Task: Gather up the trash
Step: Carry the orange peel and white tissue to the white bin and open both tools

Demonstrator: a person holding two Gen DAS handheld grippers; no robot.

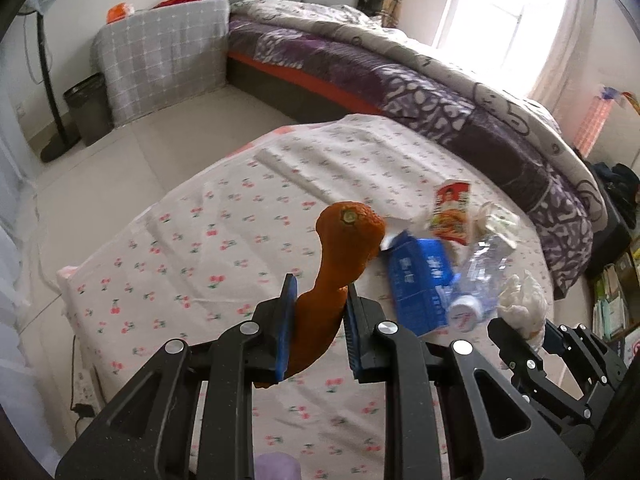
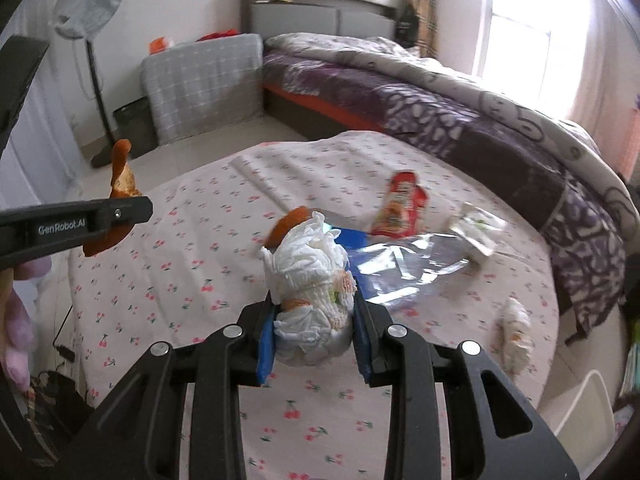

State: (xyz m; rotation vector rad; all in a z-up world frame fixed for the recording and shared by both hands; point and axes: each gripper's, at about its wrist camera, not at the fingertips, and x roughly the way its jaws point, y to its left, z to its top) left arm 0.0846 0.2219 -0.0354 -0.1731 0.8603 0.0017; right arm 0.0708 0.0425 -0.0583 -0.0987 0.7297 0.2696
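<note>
A big bed [image 1: 400,68] stands behind the counter [image 1: 200,248]. On its cherry cloth lie a blue carton [image 1: 420,280], a squashed bottle [image 1: 476,280] and a red packet [image 1: 450,212]. The left gripper [image 1: 319,316] jaws squeeze a long orange peel [image 1: 344,248], lifted up. The right gripper [image 2: 314,320] jaws squeeze a crumpled white tissue [image 2: 312,280].

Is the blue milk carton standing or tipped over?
Tipped over: the blue milk carton lies on its side on the cherry-print tablecloth, torn spout toward the bed.
</note>
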